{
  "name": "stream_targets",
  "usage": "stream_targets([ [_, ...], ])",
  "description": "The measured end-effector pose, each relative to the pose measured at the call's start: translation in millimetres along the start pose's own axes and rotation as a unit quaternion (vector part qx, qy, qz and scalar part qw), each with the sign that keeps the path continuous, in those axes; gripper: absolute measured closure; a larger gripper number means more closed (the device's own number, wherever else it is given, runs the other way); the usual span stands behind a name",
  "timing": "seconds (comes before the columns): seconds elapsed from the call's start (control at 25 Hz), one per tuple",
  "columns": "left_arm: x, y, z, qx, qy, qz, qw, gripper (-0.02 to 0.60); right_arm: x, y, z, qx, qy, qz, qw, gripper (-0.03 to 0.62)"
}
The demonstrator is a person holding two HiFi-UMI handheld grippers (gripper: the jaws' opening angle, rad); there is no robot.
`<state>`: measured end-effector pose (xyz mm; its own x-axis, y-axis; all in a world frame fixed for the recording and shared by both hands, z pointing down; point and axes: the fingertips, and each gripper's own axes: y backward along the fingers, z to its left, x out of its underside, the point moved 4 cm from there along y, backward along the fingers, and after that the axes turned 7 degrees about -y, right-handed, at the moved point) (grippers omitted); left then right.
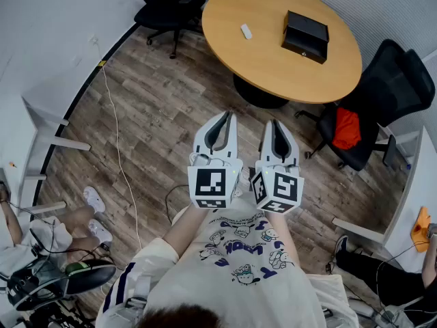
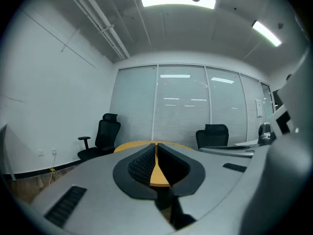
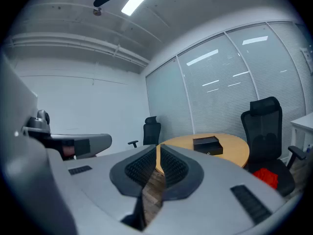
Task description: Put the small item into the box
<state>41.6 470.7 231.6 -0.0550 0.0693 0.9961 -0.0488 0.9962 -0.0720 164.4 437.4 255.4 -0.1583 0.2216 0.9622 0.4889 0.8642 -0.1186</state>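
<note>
Left gripper [image 1: 226,116]: pale grey shell, two long tapered jaws, dark inner lining. Right gripper [image 1: 276,124]: same build and colours. Pads [image 2: 142,168]: black, ribbed, set in dark grey surround. Black slotted insets on grey jaw flanks. Marker cube [image 1: 214,185] at rear of each gripper: white faces, black square code patterns. T-shirt [image 1: 240,268]: cream white, short sleeves, navy cartoon figures and lettering across chest. Left sleeve [image 1: 128,285]: navy stripes. Hair [image 1: 179,317]: dark brown.

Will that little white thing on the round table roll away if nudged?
Probably not: the small white item looks flat and oblong. Being so small, it is likely light, and may skid on the smooth table.
</note>
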Motion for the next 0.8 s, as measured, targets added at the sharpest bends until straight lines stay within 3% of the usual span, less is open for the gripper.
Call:
stream_targets([
  [0.8,2,-33,22,0.003,0.001,0.006,1.0,0.554,1,-41,2,0.001,-0.014,0.005,1.0,0.548],
])
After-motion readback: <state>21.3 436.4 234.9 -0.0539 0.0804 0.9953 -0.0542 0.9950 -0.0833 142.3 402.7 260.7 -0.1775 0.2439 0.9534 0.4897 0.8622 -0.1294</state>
